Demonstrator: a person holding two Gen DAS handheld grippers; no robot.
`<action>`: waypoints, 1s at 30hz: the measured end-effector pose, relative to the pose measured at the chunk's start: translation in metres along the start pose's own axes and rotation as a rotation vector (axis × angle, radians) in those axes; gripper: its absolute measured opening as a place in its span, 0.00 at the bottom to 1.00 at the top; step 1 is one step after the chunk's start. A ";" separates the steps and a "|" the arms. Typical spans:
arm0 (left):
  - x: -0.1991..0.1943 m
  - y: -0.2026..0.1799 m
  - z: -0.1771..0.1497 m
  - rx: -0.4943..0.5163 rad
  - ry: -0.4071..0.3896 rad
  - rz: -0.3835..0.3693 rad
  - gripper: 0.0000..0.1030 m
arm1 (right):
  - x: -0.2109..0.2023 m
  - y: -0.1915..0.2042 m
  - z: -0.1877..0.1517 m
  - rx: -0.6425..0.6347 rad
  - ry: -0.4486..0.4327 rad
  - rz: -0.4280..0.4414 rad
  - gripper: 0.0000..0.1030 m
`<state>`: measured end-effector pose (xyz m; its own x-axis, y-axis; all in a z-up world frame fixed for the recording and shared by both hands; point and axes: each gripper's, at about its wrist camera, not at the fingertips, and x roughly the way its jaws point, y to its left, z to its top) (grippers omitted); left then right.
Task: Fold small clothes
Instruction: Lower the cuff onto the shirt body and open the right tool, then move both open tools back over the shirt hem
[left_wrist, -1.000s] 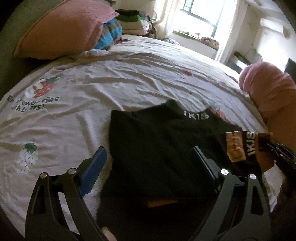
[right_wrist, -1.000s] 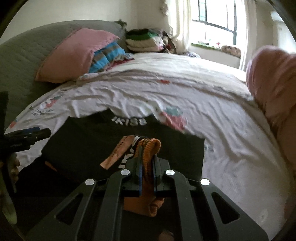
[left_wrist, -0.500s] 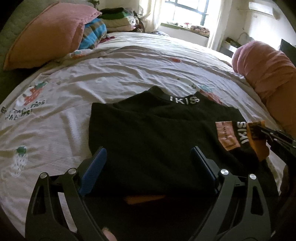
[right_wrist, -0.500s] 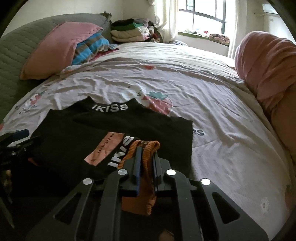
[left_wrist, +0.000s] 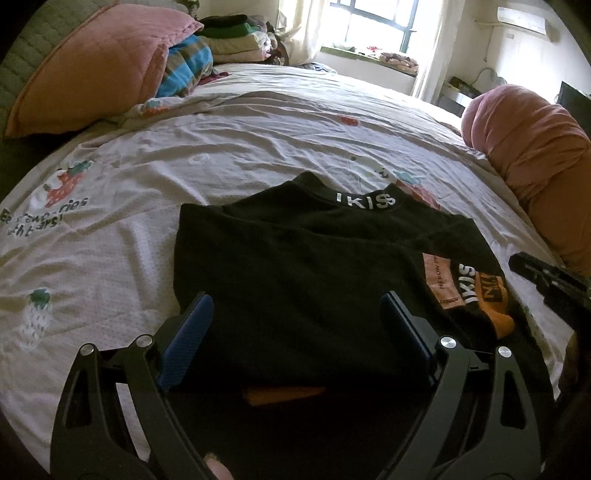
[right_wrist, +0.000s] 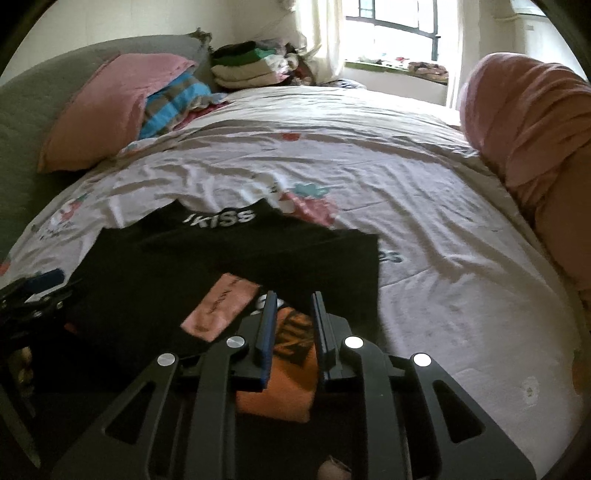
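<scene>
A small black top (left_wrist: 295, 266) with "IKISS" on its collar (left_wrist: 364, 201) lies flat on the strawberry-print sheet (left_wrist: 110, 266). One sleeve is folded across it, showing a pink label (right_wrist: 219, 306) and an orange cuff (right_wrist: 291, 354). My right gripper (right_wrist: 294, 321) hangs over that cuff. Its jaws are opening, and the cuff lies slack between them with a gap on each side. In the left wrist view the right gripper (left_wrist: 546, 280) shows at the right edge. My left gripper (left_wrist: 295, 321) stands wide open just above the top's near hem, holding nothing.
A pink pillow (left_wrist: 92, 74) and a striped blanket (left_wrist: 184, 66) lean on the grey headboard at the back left. Folded clothes (right_wrist: 243, 66) are stacked near the window. A rolled pink quilt (right_wrist: 535, 129) lines the bed's right side.
My right gripper's jaws have parted and let go of the orange cuff, which now lies on the black top. My left gripper has shifted slightly and stays open.
</scene>
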<state>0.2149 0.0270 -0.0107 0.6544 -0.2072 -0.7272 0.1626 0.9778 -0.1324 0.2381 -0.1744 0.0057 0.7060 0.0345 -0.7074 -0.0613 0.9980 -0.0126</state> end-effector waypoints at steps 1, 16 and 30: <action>0.000 0.000 0.000 0.000 0.000 -0.005 0.79 | 0.001 0.006 -0.002 -0.012 0.011 0.021 0.18; 0.032 0.004 -0.013 -0.016 0.199 -0.034 0.46 | 0.024 0.076 -0.015 -0.144 0.121 0.156 0.23; 0.031 0.007 -0.013 -0.027 0.199 -0.040 0.46 | 0.046 0.046 -0.029 -0.038 0.186 0.077 0.23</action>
<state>0.2265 0.0273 -0.0434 0.4891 -0.2378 -0.8392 0.1634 0.9701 -0.1797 0.2477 -0.1283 -0.0482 0.5562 0.0967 -0.8254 -0.1395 0.9900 0.0220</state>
